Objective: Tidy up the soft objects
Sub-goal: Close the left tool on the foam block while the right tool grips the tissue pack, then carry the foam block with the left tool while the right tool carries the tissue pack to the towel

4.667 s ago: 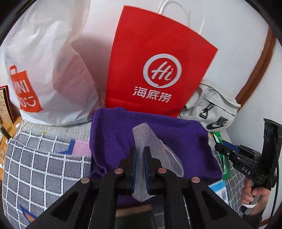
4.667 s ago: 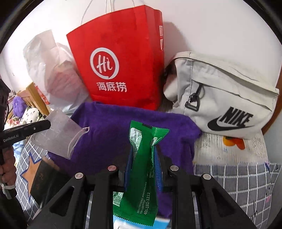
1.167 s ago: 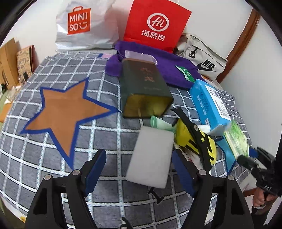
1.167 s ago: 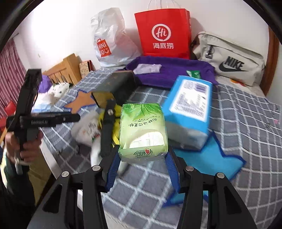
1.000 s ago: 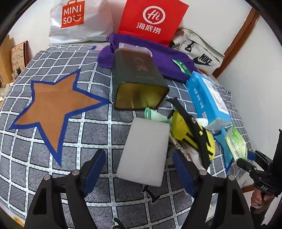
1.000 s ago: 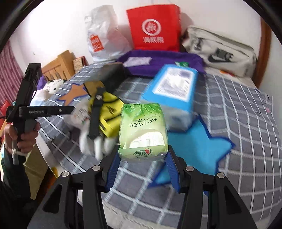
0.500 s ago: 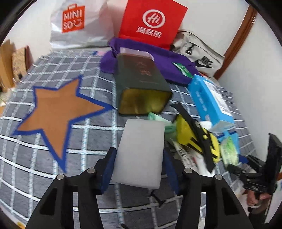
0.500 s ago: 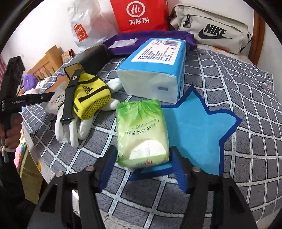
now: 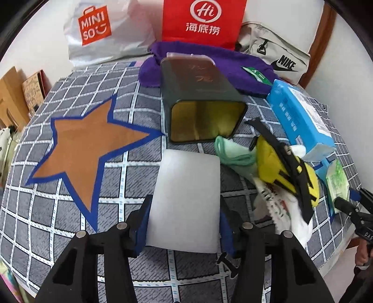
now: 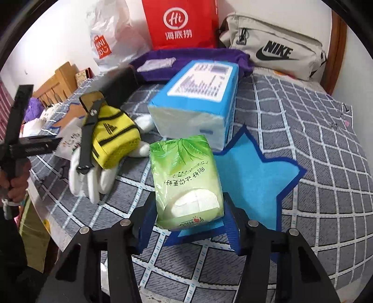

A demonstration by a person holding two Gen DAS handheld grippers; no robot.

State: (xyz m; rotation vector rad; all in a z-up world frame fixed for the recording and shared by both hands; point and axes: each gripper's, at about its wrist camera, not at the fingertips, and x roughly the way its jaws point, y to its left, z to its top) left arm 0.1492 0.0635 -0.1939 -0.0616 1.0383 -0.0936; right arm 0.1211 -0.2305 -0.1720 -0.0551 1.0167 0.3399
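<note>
- Sponge point(image 9: 186, 198), a white slab, lies flat on the checked blanket point(image 9: 70, 223), just in front of the open mouth of the dark tin point(image 9: 200, 102), which lies on its side.
- Your left gripper point(image 9: 184, 223) has the sponge between its blue pads point(image 9: 142, 223), which sit against its two long edges; the grip is clenched on it and the sponge rests on the blanket.
- Tissue pack point(image 10: 186, 179), green, lies between the pads of your right gripper point(image 10: 188, 226), partly over the edge of the blue star point(image 10: 254, 181).
- Your right jaws are closing; its right pad point(image 10: 233, 230) stands a little off the pack, so that gripper has not clamped it.
- Blue pack point(image 10: 198, 102), a big one, lies just behind the green one.
- To the left of both packs, a yellow pouch point(image 10: 112, 137) with a black strap point(image 10: 87, 137) rests on a white glove point(image 10: 86, 177).
- A green cloth point(image 9: 230, 151) lies between the tin and the pouch.
- At the back, a purple towel point(image 9: 233, 63) lies before a red bag point(image 9: 202, 21), a white bag point(image 9: 102, 30) and a grey bag point(image 10: 272, 46).
</note>
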